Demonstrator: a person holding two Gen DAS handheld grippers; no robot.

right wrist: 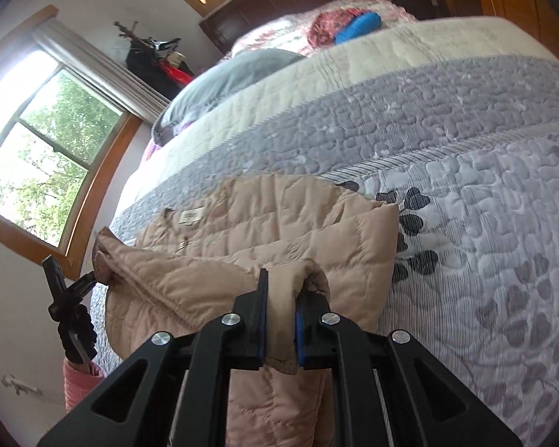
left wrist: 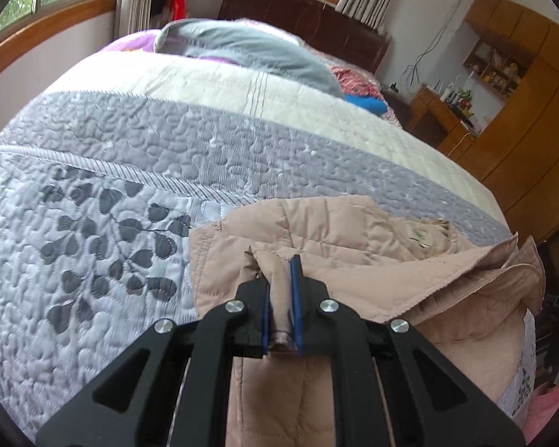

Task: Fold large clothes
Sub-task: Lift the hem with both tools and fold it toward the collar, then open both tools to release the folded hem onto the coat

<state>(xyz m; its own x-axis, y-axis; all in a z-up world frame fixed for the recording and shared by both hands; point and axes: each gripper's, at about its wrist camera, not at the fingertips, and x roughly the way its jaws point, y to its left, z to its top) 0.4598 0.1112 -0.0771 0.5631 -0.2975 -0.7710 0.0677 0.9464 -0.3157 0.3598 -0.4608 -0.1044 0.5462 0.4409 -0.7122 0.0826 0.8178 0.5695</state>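
A beige quilted jacket (left wrist: 339,238) lies partly folded on the near part of the bed, its lower part hanging off the near edge. My left gripper (left wrist: 279,279) is shut on a bunched fold of the jacket. The jacket also shows in the right wrist view (right wrist: 272,231), with a white label near its collar. My right gripper (right wrist: 281,298) is shut on another thick fold of the jacket. The other gripper (right wrist: 70,298) shows at the jacket's left end in the right wrist view.
The bed carries a grey and lilac quilted bedspread (left wrist: 93,223) with a leaf print. A grey pillow (left wrist: 249,52) and red and blue clothes (left wrist: 365,102) lie at the headboard end. Wooden wardrobes (left wrist: 521,119) stand on the right. Windows (right wrist: 48,141) line the wall.
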